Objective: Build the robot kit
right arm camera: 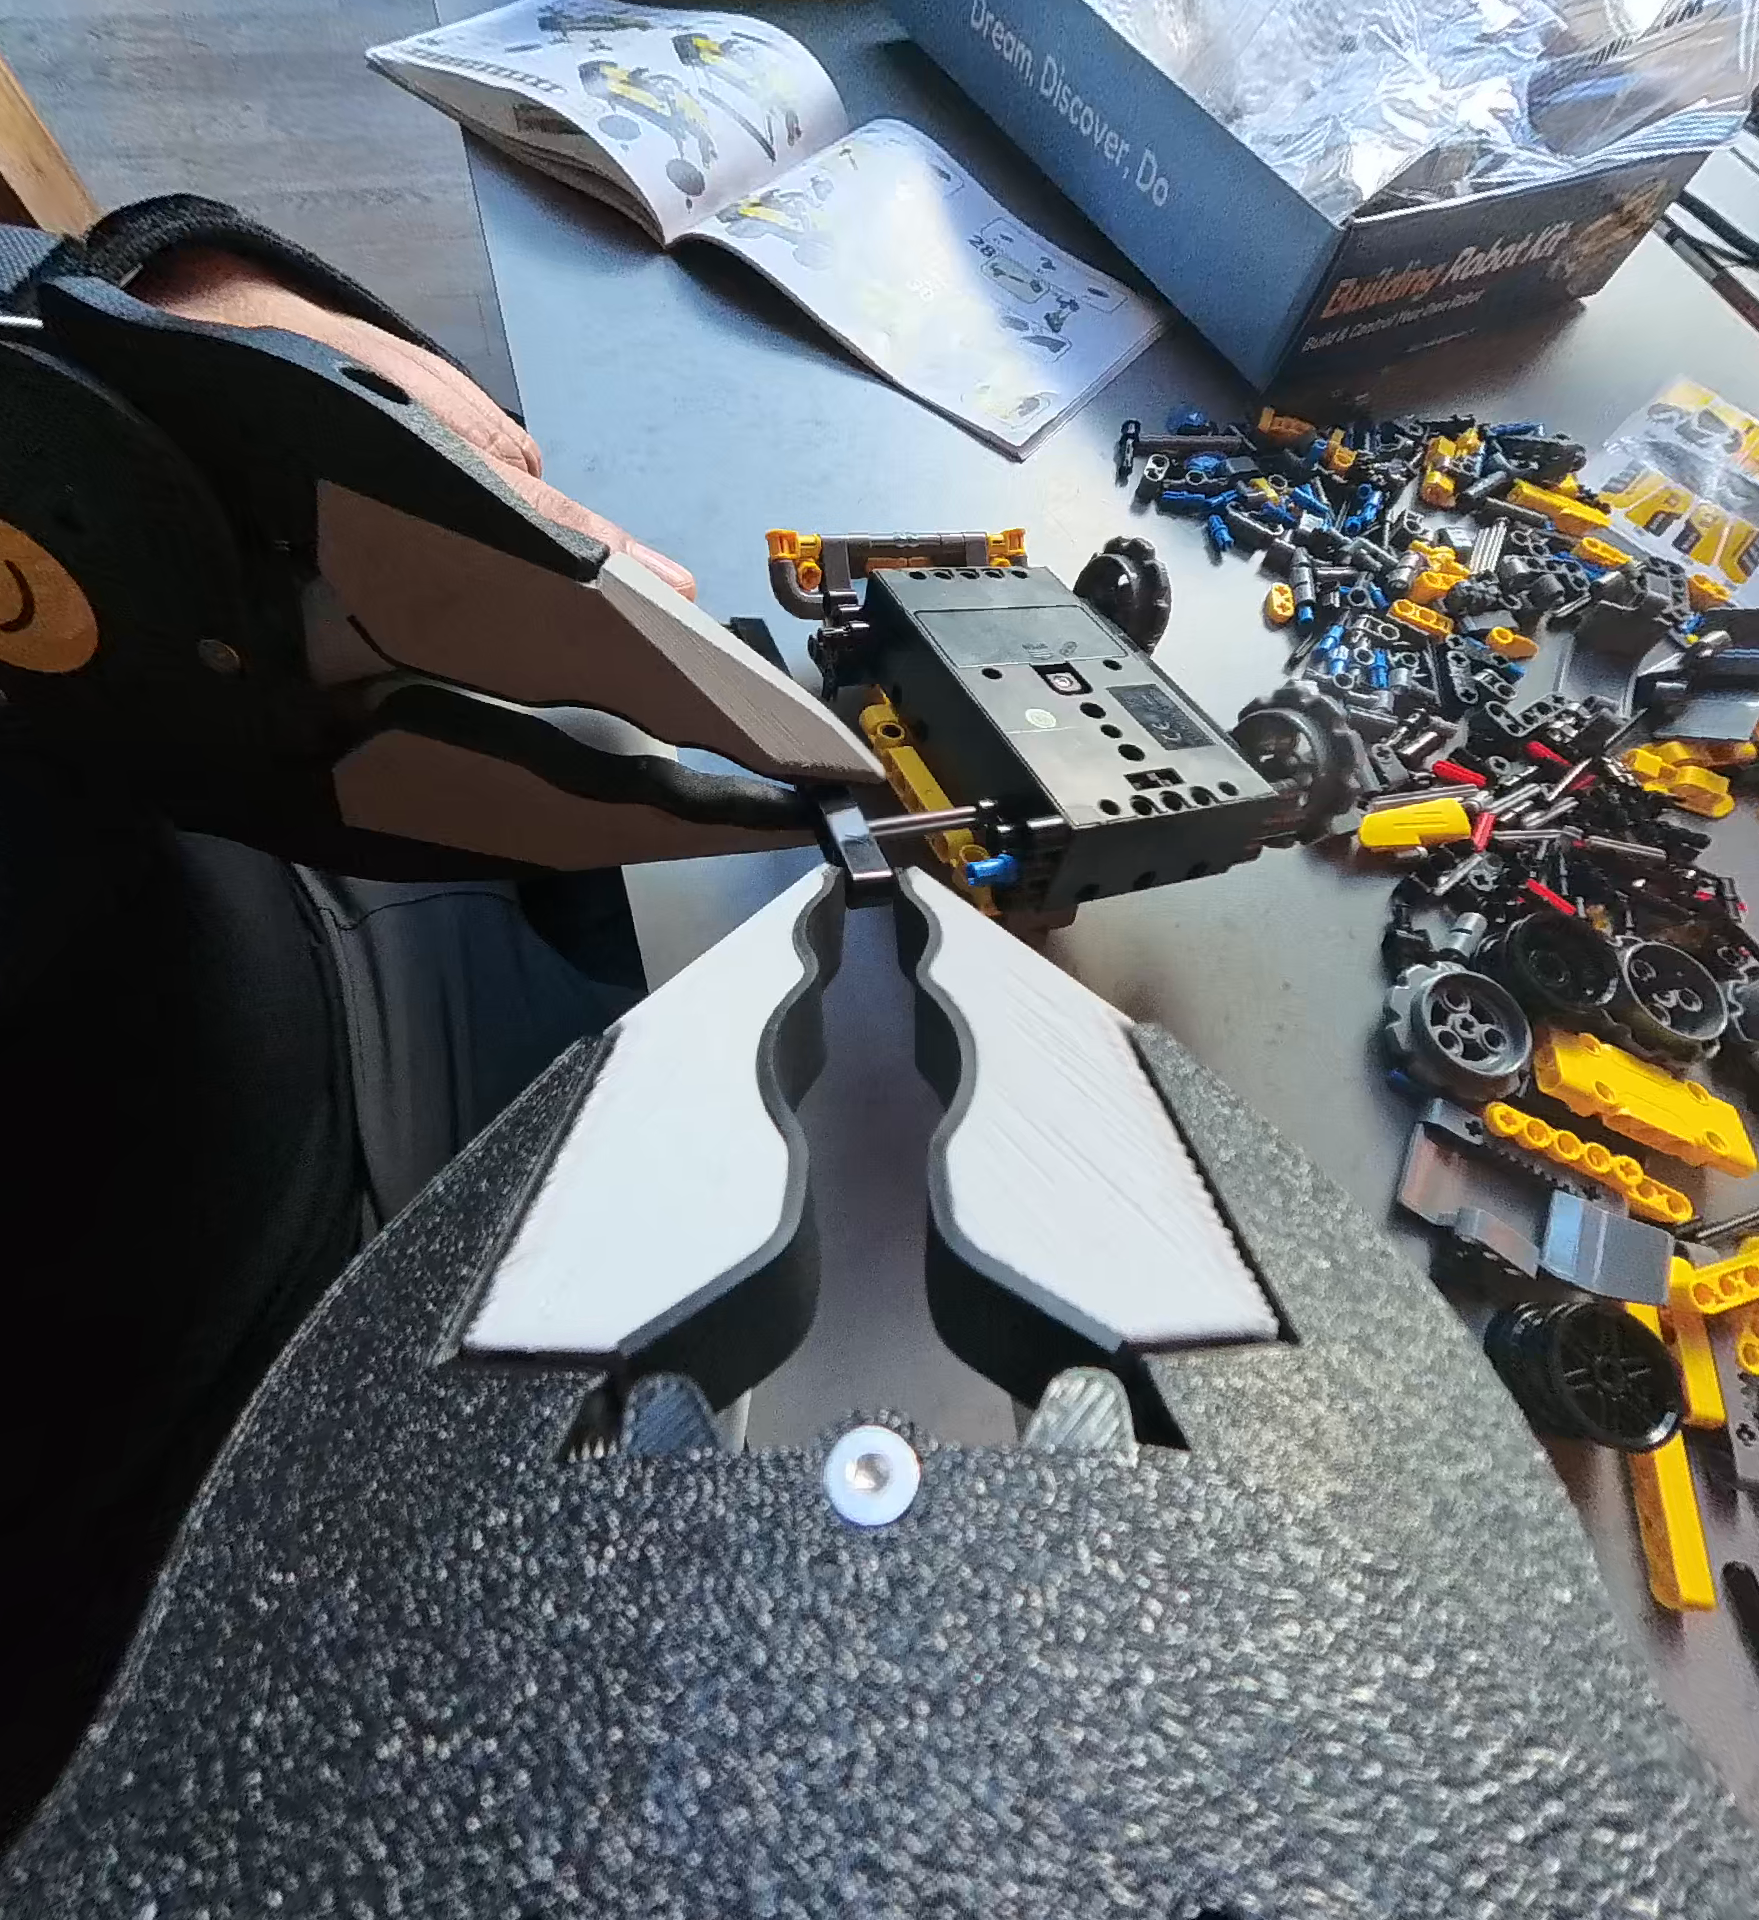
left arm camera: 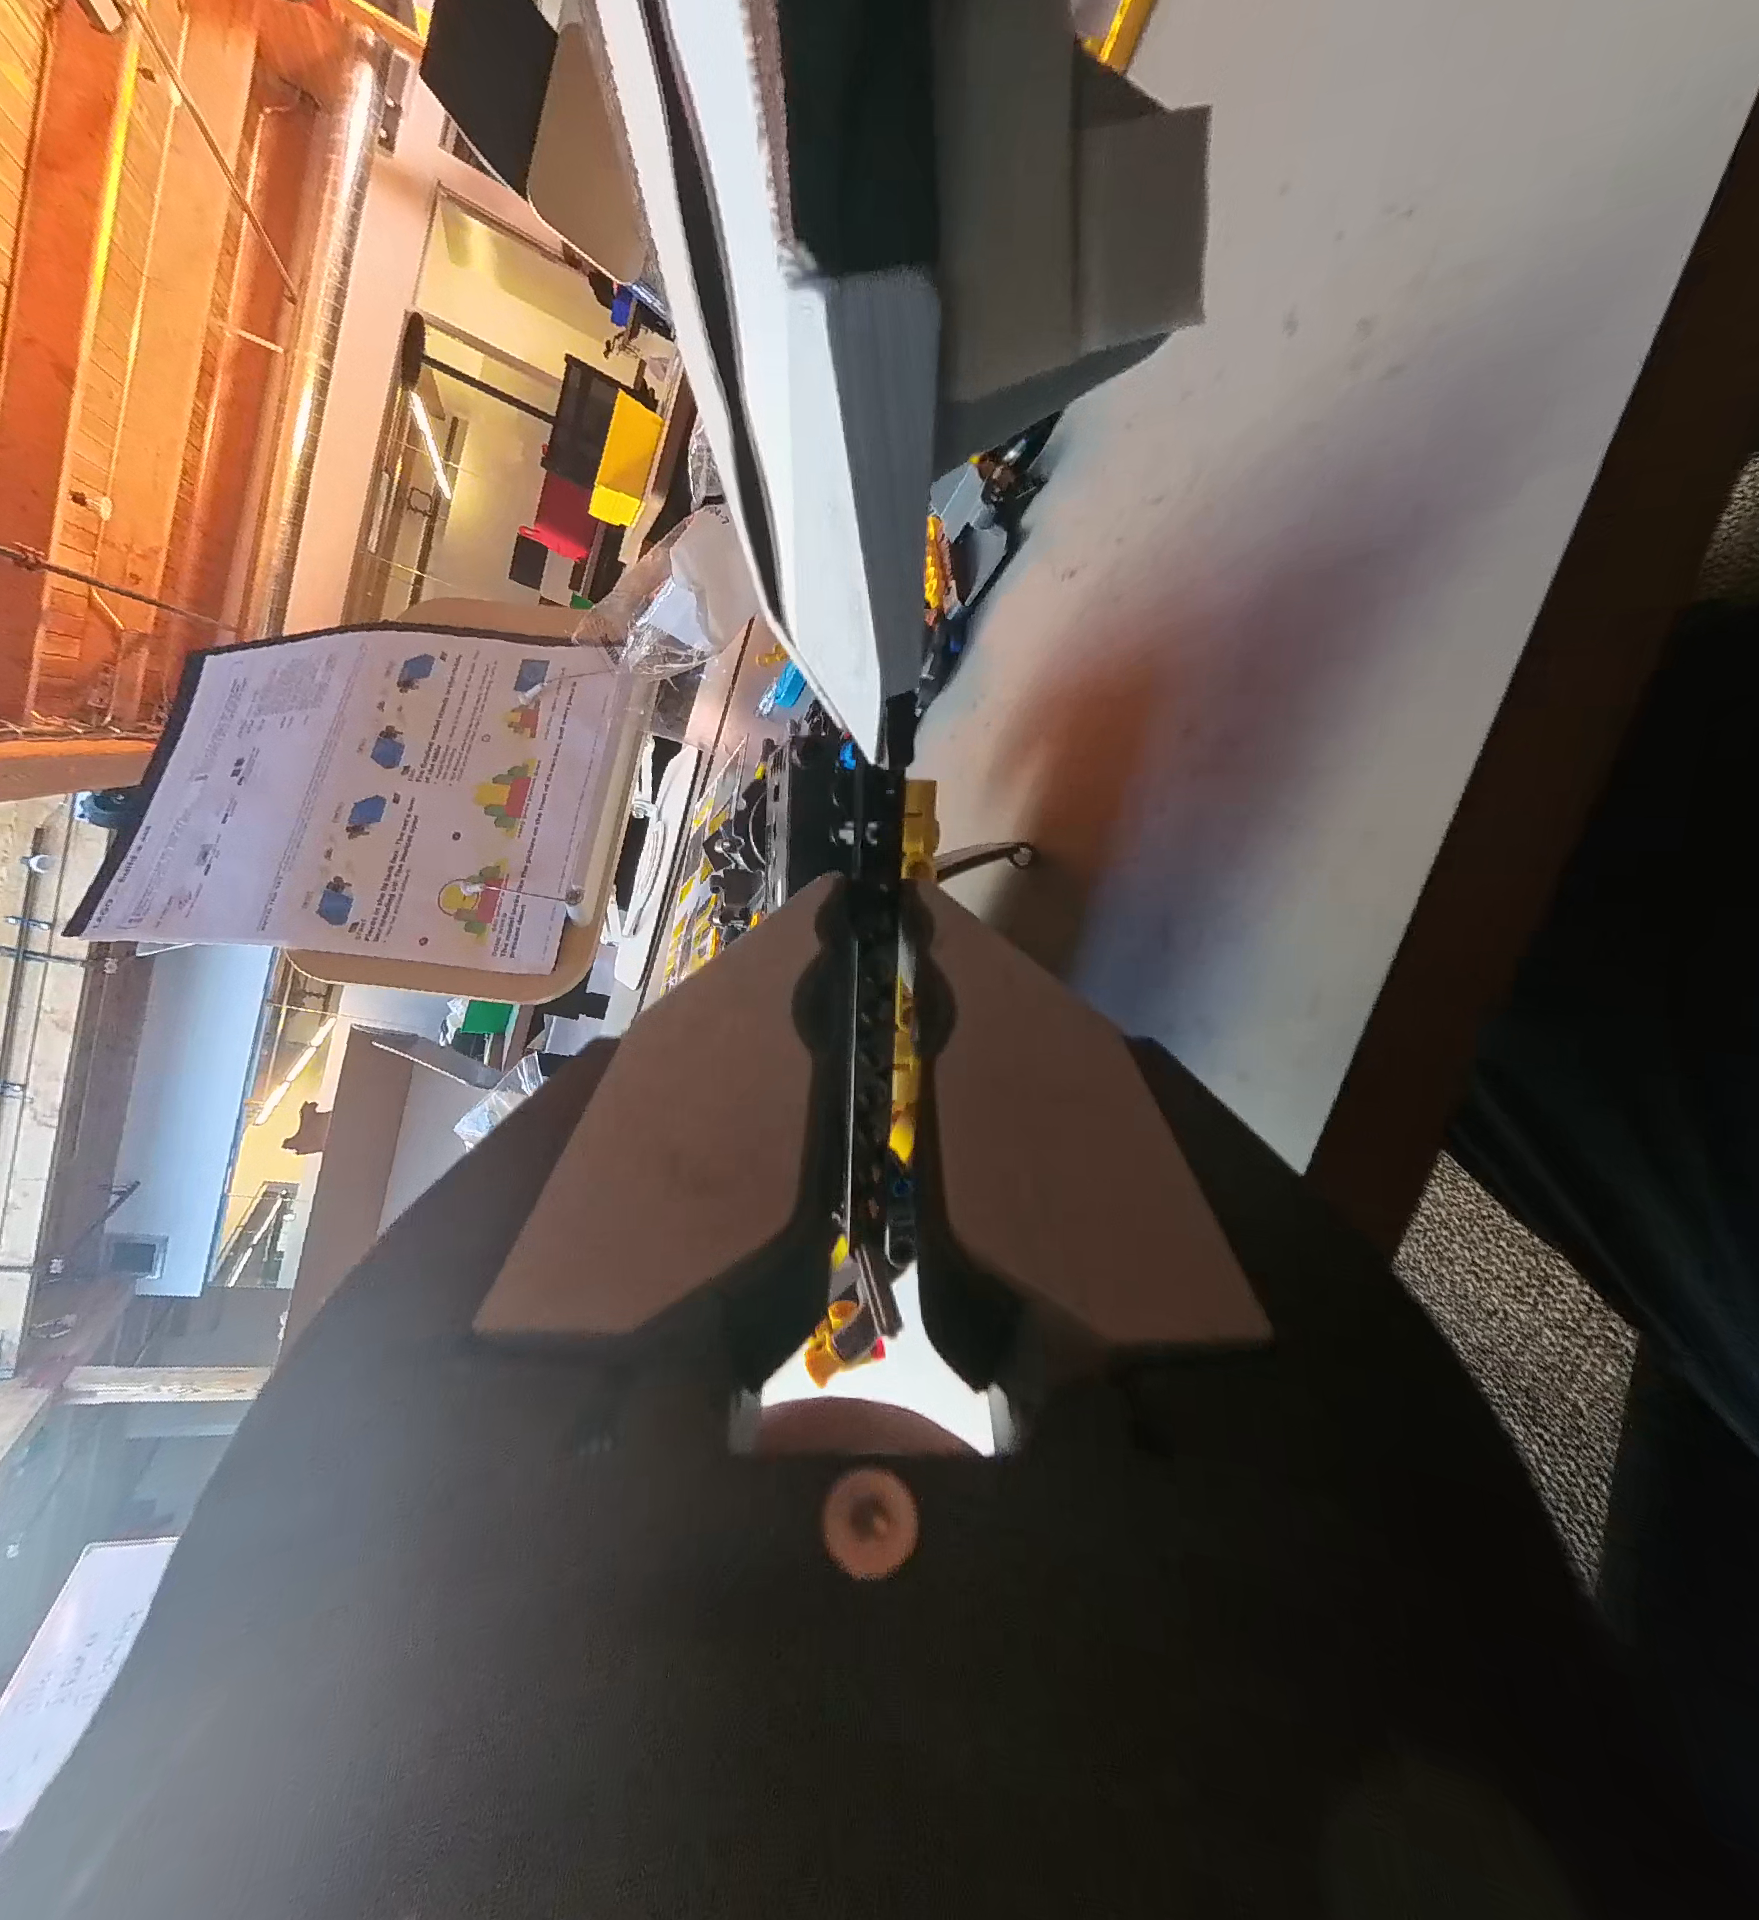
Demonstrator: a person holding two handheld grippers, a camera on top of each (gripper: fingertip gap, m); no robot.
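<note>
Right gripper pinches 1 small black connector on a thin axle; left gripper is clamped on 1 black-and-yellow model. Around them: 1 open booklet, 1 blue box, a pile of loose parts on a grey table.

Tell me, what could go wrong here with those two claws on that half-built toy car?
The right gripper pinches only a small black connector on a thin axle; it might pop off or the axle bend. The left gripper holds the black and yellow model by one edge, so it could twist loose into the loose parts pile.
</note>
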